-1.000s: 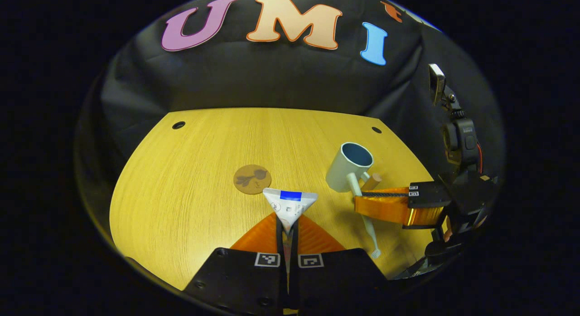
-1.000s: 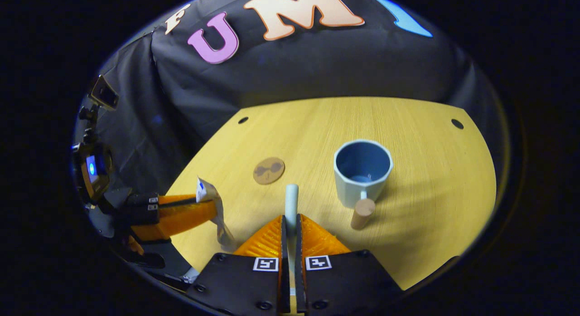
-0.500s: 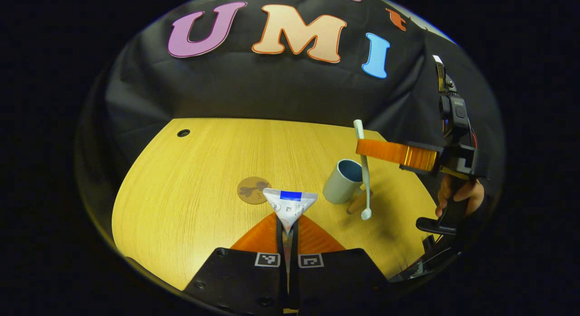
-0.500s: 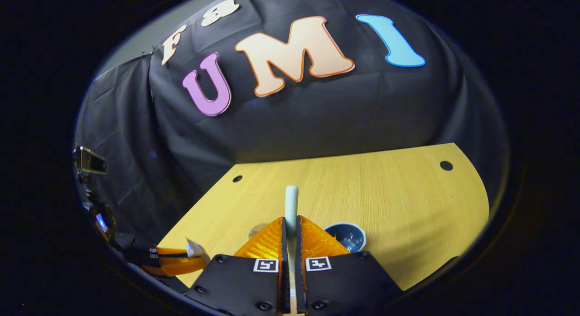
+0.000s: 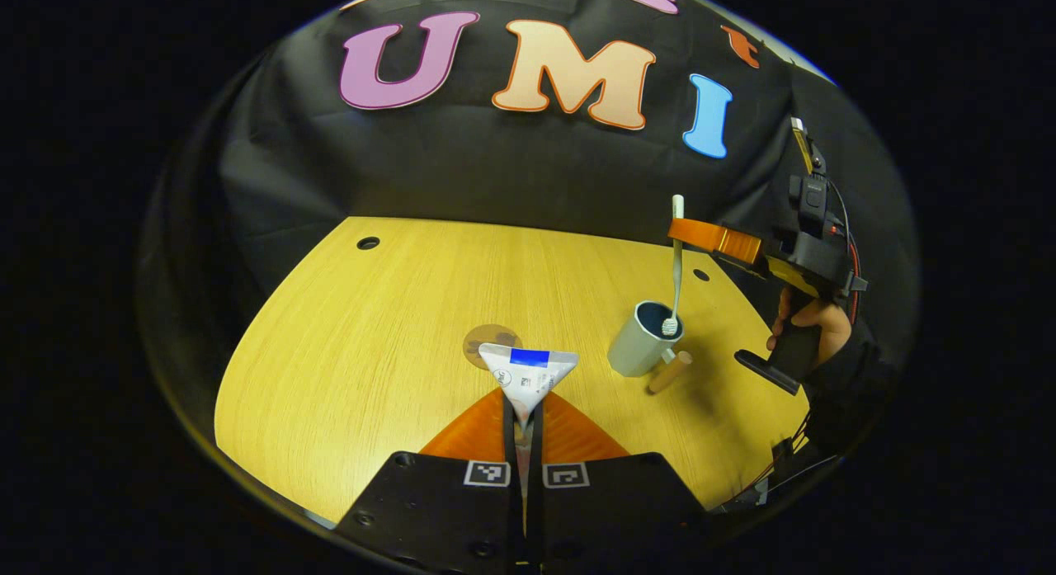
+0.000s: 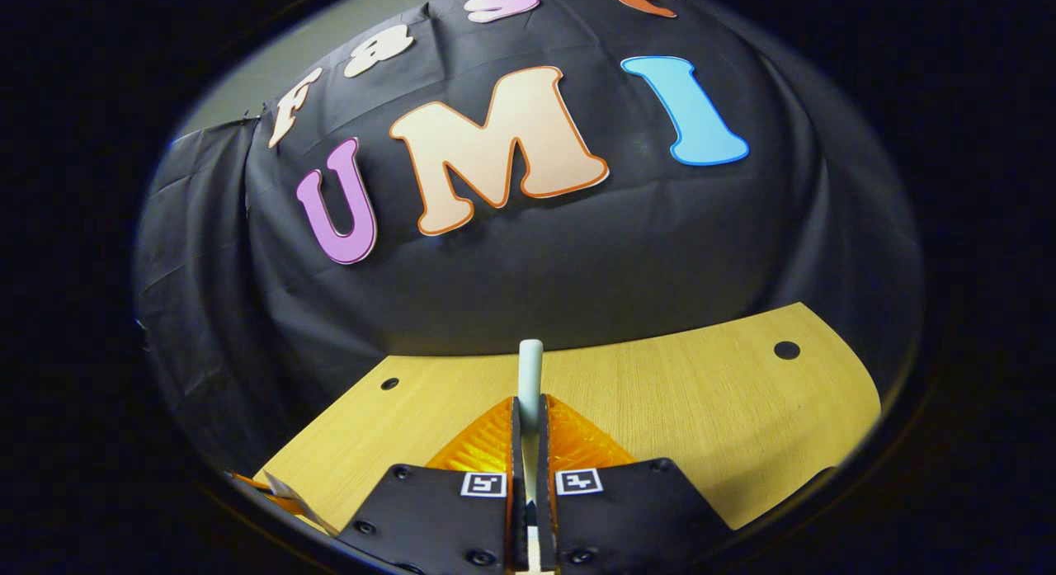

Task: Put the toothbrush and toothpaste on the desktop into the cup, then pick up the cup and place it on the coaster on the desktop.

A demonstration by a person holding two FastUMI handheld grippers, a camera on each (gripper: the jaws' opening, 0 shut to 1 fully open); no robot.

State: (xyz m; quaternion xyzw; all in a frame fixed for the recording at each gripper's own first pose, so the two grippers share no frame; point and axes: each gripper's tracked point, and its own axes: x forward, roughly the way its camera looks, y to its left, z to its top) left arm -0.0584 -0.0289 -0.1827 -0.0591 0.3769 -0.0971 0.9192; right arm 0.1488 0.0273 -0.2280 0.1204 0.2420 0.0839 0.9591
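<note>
My right gripper (image 5: 678, 233) is clamped on the toothbrush (image 5: 676, 266), which hangs bristle-end down with the head at the rim of the cup (image 5: 639, 350) on the right of the desktop (image 5: 371, 344); not dropped in yet, I judge. My left gripper (image 5: 521, 410) is pinched on the toothpaste (image 5: 528, 373), held near me. The coaster (image 5: 483, 341) lies bare left of the cup. Left to do: both items in, then cup onto coaster.

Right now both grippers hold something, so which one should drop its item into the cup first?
Right. The right gripper holds the toothbrush upright, head at the cup mouth. The left gripper holds the toothpaste off to the side, nearer the coaster.
</note>
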